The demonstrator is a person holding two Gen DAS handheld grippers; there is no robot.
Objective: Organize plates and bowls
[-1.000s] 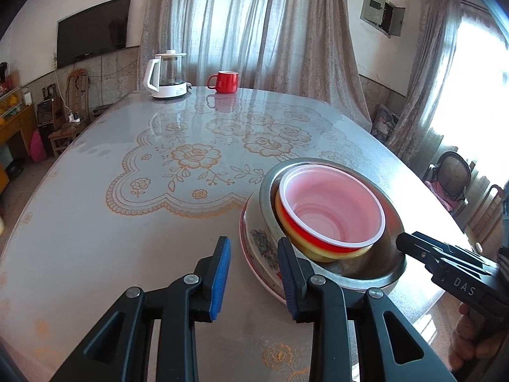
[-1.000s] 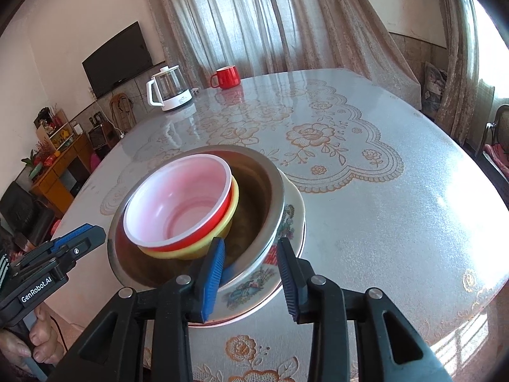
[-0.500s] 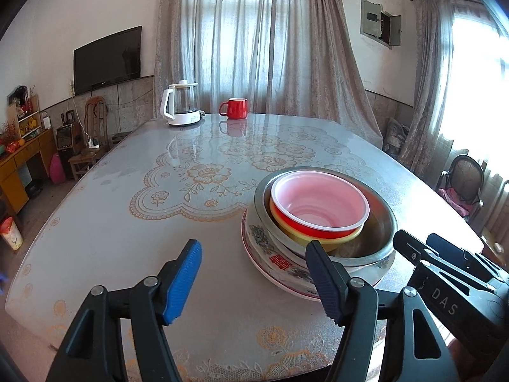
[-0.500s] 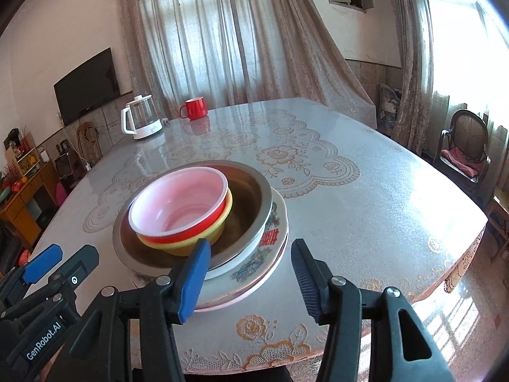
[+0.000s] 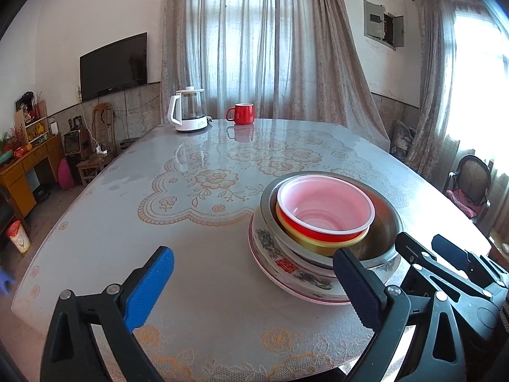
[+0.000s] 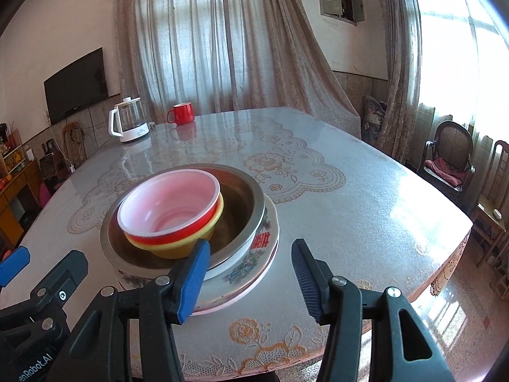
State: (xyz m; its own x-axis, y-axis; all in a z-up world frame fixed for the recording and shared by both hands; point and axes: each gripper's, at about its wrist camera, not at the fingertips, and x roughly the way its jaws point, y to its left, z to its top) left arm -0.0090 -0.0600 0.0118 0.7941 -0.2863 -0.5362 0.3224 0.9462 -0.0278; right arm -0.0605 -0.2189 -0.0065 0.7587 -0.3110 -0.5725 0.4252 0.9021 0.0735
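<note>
Left gripper [image 5: 251,281], fingers opening with nothing between them, hangs above the tabletop [image 5: 197,229]; the nested stack of plates and bowls [image 6: 191,222] sits centre; right gripper [image 6: 251,278] half-open, empty; best withdrawn straight, clear of rims.

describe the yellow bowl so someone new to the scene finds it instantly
On the big lace-patterned table, find the stack of dishes near the front edge. Inside its steel bowl sits the yellow bowl, directly under the red bowl; only its yellow rim and side show.
</note>
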